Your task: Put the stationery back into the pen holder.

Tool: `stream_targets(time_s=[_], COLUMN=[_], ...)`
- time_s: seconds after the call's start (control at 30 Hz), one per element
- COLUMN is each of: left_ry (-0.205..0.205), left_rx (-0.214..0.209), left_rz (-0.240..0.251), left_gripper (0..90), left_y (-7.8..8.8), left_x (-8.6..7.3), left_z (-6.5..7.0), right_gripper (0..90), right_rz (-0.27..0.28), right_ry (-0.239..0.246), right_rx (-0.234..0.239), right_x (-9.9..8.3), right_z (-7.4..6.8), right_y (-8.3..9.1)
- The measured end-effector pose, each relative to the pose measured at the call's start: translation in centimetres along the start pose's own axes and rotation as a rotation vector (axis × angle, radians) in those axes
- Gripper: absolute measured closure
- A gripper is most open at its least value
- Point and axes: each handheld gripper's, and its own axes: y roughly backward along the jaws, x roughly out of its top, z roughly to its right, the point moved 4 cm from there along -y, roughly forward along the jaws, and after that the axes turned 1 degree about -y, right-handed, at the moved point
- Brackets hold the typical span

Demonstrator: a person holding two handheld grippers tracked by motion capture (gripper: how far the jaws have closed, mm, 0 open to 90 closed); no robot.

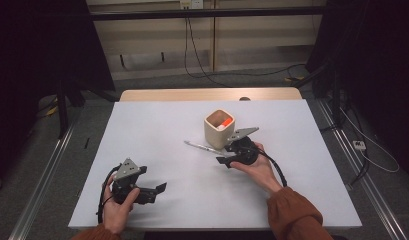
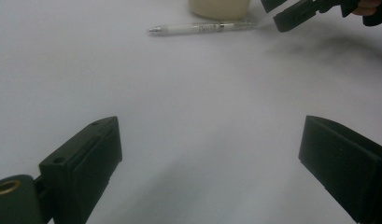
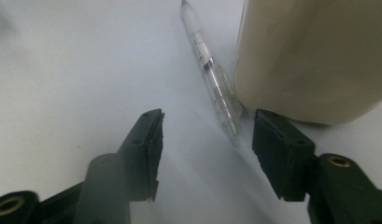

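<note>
A clear pen (image 1: 199,146) lies on the white table (image 1: 157,130), its near end beside a cream square cup (image 1: 218,134). Inside the cup sits something orange (image 1: 225,121). My right gripper (image 1: 223,155) is low on the table at the pen's end by the cup. In the right gripper view the pen (image 3: 212,74) runs up from between my jaws (image 3: 207,123), close to the right one, and the pads are apart from it. The cup (image 3: 314,56) stands just behind that jaw. My left gripper (image 1: 161,189) rests near the front left, open over bare table (image 2: 209,135).
In the left gripper view the pen (image 2: 202,28), the cup's base (image 2: 219,7) and the right gripper's jaws (image 2: 291,16) show at the top. A wooden strip (image 1: 207,94) borders the table's far edge. Metal rails (image 1: 362,175) run along both sides on the floor.
</note>
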Motion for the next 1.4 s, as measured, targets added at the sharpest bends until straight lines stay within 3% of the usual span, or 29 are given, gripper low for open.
stream_targets(time_s=[0.2, 0.97, 1.07, 1.4], left_ry=[0.0, 0.0, -0.002, 0.0], left_rx=[-0.001, -0.005, -0.004, -0.006], left_rz=[0.0, 0.005, 0.003, 0.004], left_gripper=[6.0, 6.0, 6.0, 6.0], left_y=[0.0, -0.1, -0.1, 0.0], left_x=[0.0, 0.0, 0.0, 0.0], left_z=[0.0, 0.1, 0.1, 0.0], right_gripper=[54.1, 66.1, 71.8, 71.8], right_rz=[-0.034, -0.113, -0.123, -0.153], right_ry=[0.019, 0.022, 0.023, 0.052], right_rx=[-0.014, -0.014, 0.011, 0.002], right_x=[0.3, 0.6, 0.8, 1.6], right_z=[0.2, 0.8, 0.5, -0.3], right_y=[-0.8, -2.1, -2.2, -2.9])
